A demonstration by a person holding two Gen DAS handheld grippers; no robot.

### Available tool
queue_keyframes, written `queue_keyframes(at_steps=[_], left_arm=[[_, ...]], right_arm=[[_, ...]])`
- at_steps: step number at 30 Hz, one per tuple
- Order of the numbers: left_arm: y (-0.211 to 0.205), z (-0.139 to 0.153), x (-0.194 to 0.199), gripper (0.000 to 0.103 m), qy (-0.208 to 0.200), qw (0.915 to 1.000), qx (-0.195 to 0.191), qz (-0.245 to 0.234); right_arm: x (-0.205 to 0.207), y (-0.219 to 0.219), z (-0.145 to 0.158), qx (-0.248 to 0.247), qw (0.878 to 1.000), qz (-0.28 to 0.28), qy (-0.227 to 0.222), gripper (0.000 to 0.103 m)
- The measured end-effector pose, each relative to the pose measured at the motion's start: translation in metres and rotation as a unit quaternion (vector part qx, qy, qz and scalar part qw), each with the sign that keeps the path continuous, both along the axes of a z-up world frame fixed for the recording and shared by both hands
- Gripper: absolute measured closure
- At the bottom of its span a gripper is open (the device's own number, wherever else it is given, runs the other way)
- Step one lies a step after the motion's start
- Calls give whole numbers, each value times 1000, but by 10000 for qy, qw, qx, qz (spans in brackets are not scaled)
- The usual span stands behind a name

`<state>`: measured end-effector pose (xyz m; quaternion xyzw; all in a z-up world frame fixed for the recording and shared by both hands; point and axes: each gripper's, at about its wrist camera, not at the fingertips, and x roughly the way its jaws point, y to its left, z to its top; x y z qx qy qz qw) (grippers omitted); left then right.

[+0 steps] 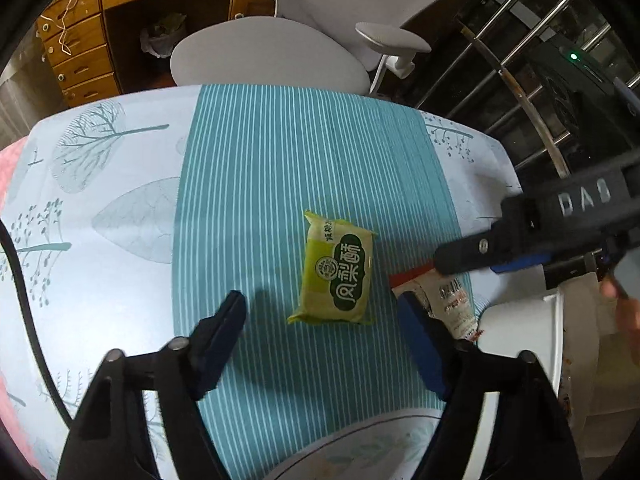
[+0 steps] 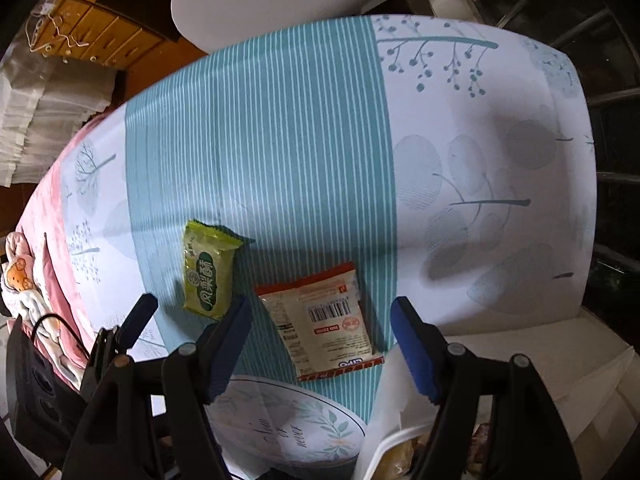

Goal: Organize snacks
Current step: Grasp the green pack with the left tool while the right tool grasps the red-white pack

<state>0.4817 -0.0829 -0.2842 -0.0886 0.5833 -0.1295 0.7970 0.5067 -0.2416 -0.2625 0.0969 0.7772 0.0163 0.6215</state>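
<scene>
A green snack packet (image 1: 336,272) lies flat on the teal striped band of the tablecloth (image 1: 260,160). My left gripper (image 1: 320,298) hovers over its near end, open, with the pads clear of it on both sides. To its right lies a red-and-white snack packet (image 2: 324,320), barcode side up. My right gripper (image 2: 320,308) stands open astride it, neither pad touching. In the left wrist view the right gripper (image 1: 468,266) covers the top of that packet (image 1: 452,304). The green packet (image 2: 208,272) also shows in the right wrist view, beside one of the left gripper's fingers (image 2: 138,318).
A round leaf-printed plate (image 2: 288,428) sits at the near table edge. A white container (image 1: 520,320) stands right of the packets. A white office chair (image 1: 272,56) and wooden drawers (image 1: 80,52) lie beyond the table; metal railings (image 1: 520,40) at far right.
</scene>
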Motion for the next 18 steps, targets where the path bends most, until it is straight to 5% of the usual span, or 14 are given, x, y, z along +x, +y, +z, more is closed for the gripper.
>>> queue_keyframes(at_steps=[8, 18], left_arm=[[-15, -14, 11, 65, 78, 9998, -48, -151], [6, -15, 3, 66, 12, 9997, -103, 209]], right_arm=[[-4, 6, -15, -105, 9995, 82, 282, 31], [-10, 17, -28, -333, 9984, 212, 416, 31]])
